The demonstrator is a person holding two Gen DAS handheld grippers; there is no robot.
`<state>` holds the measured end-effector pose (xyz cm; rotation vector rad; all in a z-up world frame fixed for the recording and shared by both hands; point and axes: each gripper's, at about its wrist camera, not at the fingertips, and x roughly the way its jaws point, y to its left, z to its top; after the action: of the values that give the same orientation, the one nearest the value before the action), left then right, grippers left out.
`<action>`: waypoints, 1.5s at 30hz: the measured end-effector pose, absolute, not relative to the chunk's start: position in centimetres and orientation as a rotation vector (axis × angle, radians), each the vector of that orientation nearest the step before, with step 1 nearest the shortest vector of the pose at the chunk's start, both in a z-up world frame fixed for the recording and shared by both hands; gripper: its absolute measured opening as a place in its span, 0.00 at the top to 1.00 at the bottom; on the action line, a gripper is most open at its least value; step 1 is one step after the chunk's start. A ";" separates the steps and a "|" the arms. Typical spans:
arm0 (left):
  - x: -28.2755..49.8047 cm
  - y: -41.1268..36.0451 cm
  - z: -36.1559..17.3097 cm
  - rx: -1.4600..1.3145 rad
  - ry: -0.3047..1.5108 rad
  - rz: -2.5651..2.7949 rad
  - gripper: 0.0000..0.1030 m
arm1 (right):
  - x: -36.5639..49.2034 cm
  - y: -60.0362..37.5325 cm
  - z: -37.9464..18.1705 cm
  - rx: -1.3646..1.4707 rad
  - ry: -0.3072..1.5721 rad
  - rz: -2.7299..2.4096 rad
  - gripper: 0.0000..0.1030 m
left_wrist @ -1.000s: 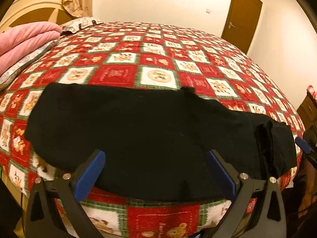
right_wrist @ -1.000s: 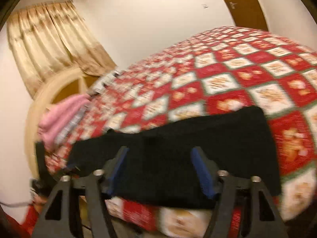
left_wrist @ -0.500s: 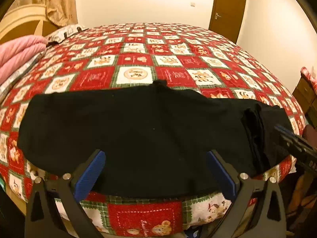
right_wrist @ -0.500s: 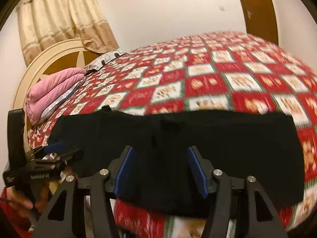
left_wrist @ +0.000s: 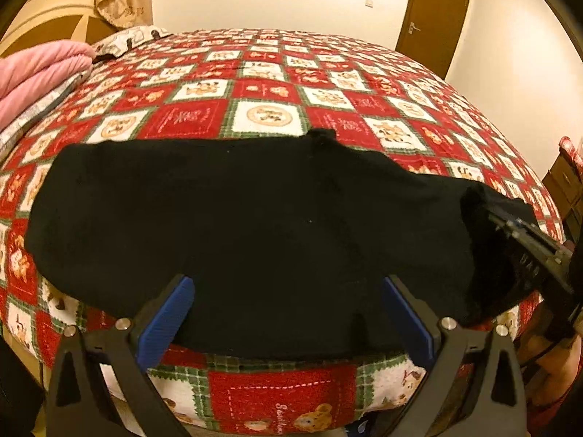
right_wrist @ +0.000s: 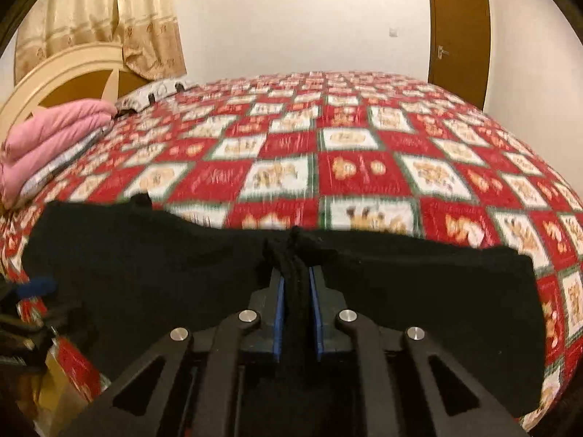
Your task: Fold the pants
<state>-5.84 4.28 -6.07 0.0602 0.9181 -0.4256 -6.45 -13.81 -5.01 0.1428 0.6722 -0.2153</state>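
Note:
Black pants [left_wrist: 255, 225] lie flat across the near edge of a bed with a red, white and green patchwork quilt [left_wrist: 269, 91]. My left gripper [left_wrist: 288, 313] is open, its blue pads on either side of the pants' near edge, holding nothing. My right gripper [right_wrist: 296, 291] is shut on a bunched fold of the pants [right_wrist: 419, 298] at their near edge. The right gripper also shows at the right in the left wrist view [left_wrist: 524, 244], pinching the pants' right end. The left gripper's blue pad shows at the left of the right wrist view [right_wrist: 36, 287].
Folded pink bedding [left_wrist: 40, 73] is stacked at the left by the cream headboard [right_wrist: 62, 76]. A brown door [left_wrist: 433, 14] stands at the back right. A wooden dresser [left_wrist: 564, 182] stands to the right of the bed.
My right gripper has closed from open onto the pants' edge and bunched the cloth up. My left gripper stays open over the near edge and has shifted only slightly.

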 end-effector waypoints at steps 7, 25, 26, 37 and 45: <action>-5.9 4.1 -6.0 0.068 0.915 -0.422 0.00 | -4.2 -12.4 -5.8 0.125 0.689 -0.184 0.87; -6.3 1.8 -3.8 0.127 0.830 -0.480 0.00 | -14.7 -22.5 -1.1 0.339 0.449 -0.286 0.61; -6.3 1.0 -3.3 0.131 0.816 -0.505 0.00 | -14.9 -23.9 -1.2 0.326 0.476 -0.334 0.73; -8.9 -9.7 -1.3 0.252 0.693 -0.752 0.00 | -12.2 -28.8 -5.8 0.316 0.709 -0.413 0.77; -8.9 -10.7 -6.6 0.313 0.870 -0.696 0.00 | -9.9 -30.1 -6.8 0.312 0.720 -0.391 0.75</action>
<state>-8.94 -10.67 -6.64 0.3134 0.8704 -0.6956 -9.93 -30.13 -6.82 0.3119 0.7204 -0.3913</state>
